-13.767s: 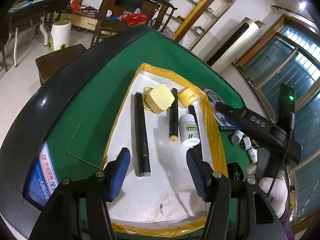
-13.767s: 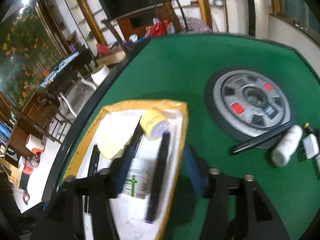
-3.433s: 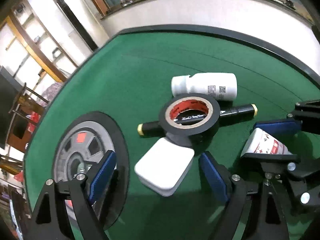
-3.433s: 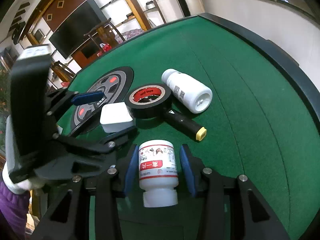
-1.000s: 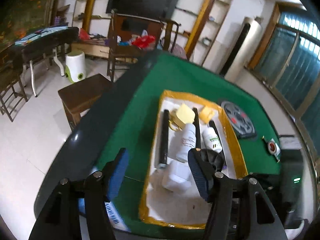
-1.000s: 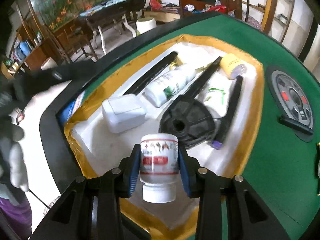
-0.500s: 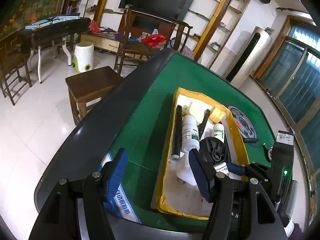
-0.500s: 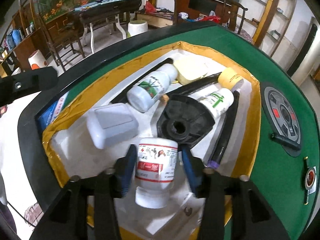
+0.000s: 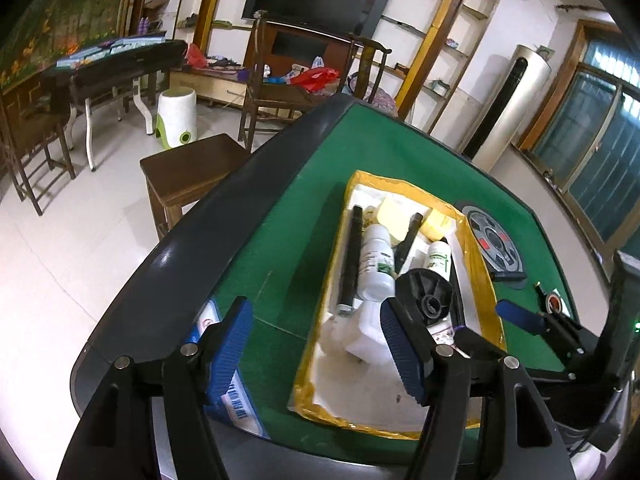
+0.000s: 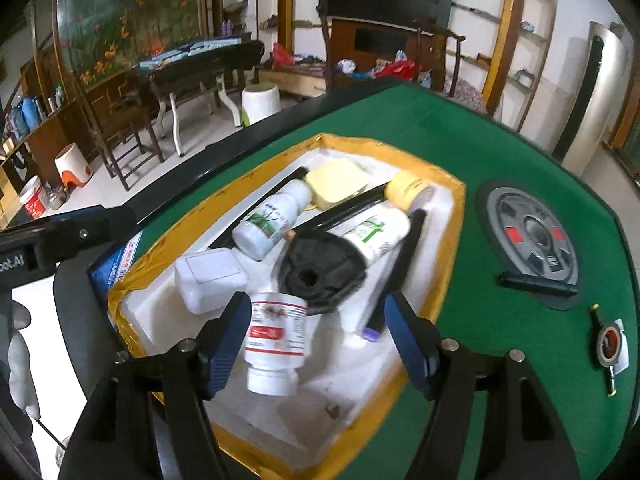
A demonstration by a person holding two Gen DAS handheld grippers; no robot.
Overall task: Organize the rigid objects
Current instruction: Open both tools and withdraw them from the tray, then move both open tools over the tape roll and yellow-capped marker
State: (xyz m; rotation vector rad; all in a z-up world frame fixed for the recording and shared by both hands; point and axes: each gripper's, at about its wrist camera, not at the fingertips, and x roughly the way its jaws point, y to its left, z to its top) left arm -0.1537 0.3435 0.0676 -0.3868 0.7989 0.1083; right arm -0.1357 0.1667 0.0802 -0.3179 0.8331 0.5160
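A white foam tray with yellow taped rim (image 10: 452,264) (image 9: 486,292) lies on the green table. It holds two green-label bottles (image 10: 268,220), a white square box (image 10: 210,278), a black tape roll (image 10: 322,274), black markers, a yellow box and yellow tape. My right gripper (image 10: 318,344) is open over the tray's near end; a white red-label bottle (image 10: 276,340) lies between its spread fingers, free of the right pad. My left gripper (image 9: 316,344) is open and empty, above the tray's near left corner.
A round grey dial panel (image 10: 534,240) is set in the table right of the tray, with a black marker (image 10: 538,283) on it and a small red-and-black item (image 10: 608,344) nearer. The table's black rim (image 9: 160,264) runs along the left. Chairs and a stool stand beyond.
My right gripper has opened and let go of the red-label bottle, which now rests in the tray. The left gripper has moved slightly closer to the tray.
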